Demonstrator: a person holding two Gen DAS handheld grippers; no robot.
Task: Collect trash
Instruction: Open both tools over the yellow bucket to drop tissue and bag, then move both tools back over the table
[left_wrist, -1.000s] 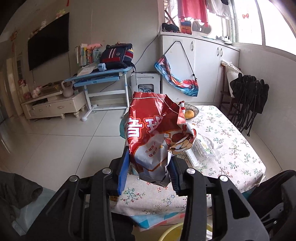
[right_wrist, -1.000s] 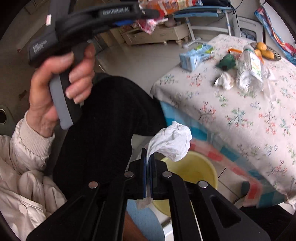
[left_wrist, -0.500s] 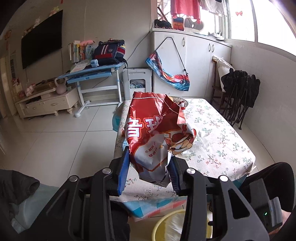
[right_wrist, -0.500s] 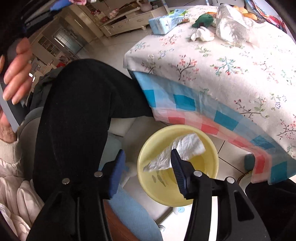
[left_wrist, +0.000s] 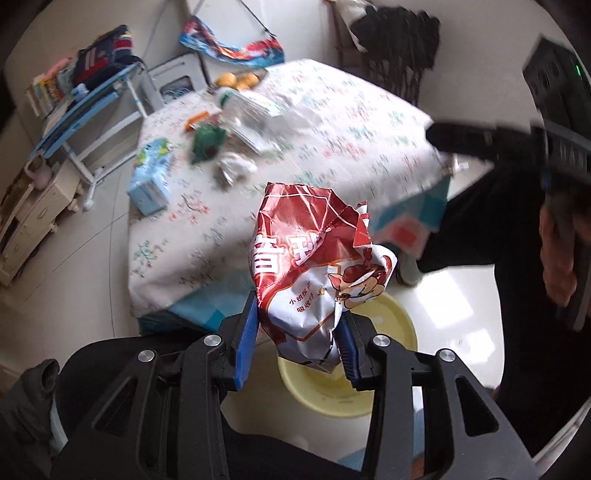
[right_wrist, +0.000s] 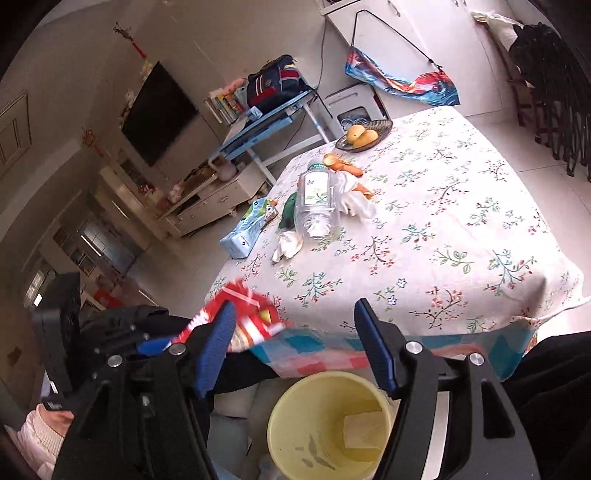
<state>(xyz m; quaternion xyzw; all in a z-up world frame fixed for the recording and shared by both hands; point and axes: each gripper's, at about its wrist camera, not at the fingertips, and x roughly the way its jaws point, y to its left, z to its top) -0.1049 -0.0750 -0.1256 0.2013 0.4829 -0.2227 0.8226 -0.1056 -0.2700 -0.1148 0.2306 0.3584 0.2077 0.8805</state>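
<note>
left gripper (left_wrist: 297, 343) clamped on crumpled red-and-white snack bag (left_wrist: 314, 266) above round yellow plastic bin (right_wrist: 328, 424), right gripper (right_wrist: 295, 343) spread wide, holding nothing.

A: Table (right_wrist: 461, 229), floral cloth. What's on it?

B: Fruit plate (right_wrist: 364, 134) at the far edge, twelve o'clock. Clear plastic bottle (right_wrist: 316, 199) lying on its side, a white plastic bag (right_wrist: 354, 197) touching it.

A: Toward nine o'clock?

B: Blue tissue pack (right_wrist: 245, 232) at the edge, green wrapper (right_wrist: 290, 214) beside the bottle, crumpled tissue (right_wrist: 286, 247) nearer.

A: Floor?

B: Yellow bin (right_wrist: 295, 413) at six o'clock.
</note>
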